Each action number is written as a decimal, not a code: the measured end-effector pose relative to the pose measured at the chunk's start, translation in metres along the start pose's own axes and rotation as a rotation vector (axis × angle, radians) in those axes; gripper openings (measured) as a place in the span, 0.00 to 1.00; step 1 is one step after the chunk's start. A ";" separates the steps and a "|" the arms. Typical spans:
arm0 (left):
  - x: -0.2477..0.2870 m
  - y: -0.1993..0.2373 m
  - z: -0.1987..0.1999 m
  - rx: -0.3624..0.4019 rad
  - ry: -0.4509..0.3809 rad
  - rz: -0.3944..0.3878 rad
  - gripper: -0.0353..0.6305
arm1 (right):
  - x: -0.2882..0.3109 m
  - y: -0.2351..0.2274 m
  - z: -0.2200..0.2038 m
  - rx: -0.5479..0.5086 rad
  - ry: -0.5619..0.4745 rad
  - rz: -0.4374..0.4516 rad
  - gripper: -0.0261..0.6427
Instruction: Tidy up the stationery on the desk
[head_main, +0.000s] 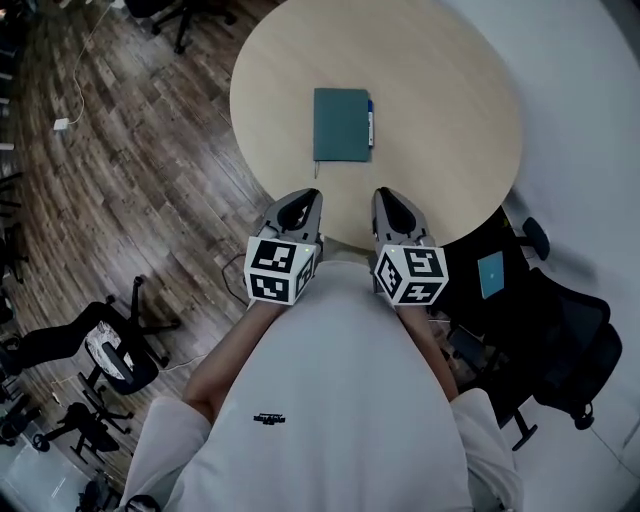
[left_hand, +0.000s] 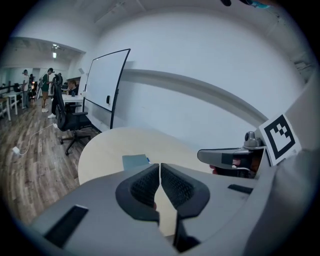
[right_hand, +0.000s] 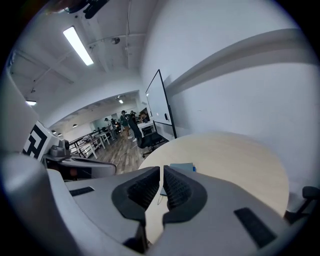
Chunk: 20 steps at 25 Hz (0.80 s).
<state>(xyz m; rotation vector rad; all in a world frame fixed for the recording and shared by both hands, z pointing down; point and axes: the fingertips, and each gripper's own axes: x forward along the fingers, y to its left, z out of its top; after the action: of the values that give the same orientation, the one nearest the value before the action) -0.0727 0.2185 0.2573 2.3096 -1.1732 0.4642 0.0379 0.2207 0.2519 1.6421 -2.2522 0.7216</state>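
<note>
Spanning the head view, round tabletop (head_main: 440, 90) leaves open wood around central teal notebook (head_main: 341, 124), blue pen (head_main: 370, 122) touching its right edge; gripper views alone show left gripper (left_hand: 160, 167) and right gripper (right_hand: 163, 170) jaws pressed together, empty, at near rim.

The person is wearing a white short-sleeved shirt (head_main: 340, 390); the grey left gripper (head_main: 314, 194) and right gripper (head_main: 380, 193) are carrying black-and-white cubes (head_main: 279, 269) at six o'clock.

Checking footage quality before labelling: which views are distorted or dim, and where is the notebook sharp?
Head view: evenly lit, notebook sharp on the table. Left gripper view: heavy fisheye, black corners, notebook small and soft. Right gripper view: same fisheye, ceiling light glaring.
</note>
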 end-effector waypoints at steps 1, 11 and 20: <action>-0.008 -0.004 -0.001 0.014 -0.002 -0.003 0.09 | -0.007 0.003 0.000 -0.002 -0.010 -0.004 0.11; -0.043 -0.045 0.002 0.107 -0.060 -0.039 0.09 | -0.051 0.029 -0.009 0.004 -0.081 -0.049 0.11; -0.044 -0.032 -0.002 0.086 -0.068 -0.018 0.09 | -0.046 0.045 -0.007 -0.047 -0.096 -0.006 0.10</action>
<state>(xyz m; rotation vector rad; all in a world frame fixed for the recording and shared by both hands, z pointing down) -0.0712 0.2639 0.2277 2.4246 -1.1850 0.4409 0.0101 0.2720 0.2250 1.6944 -2.3107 0.5951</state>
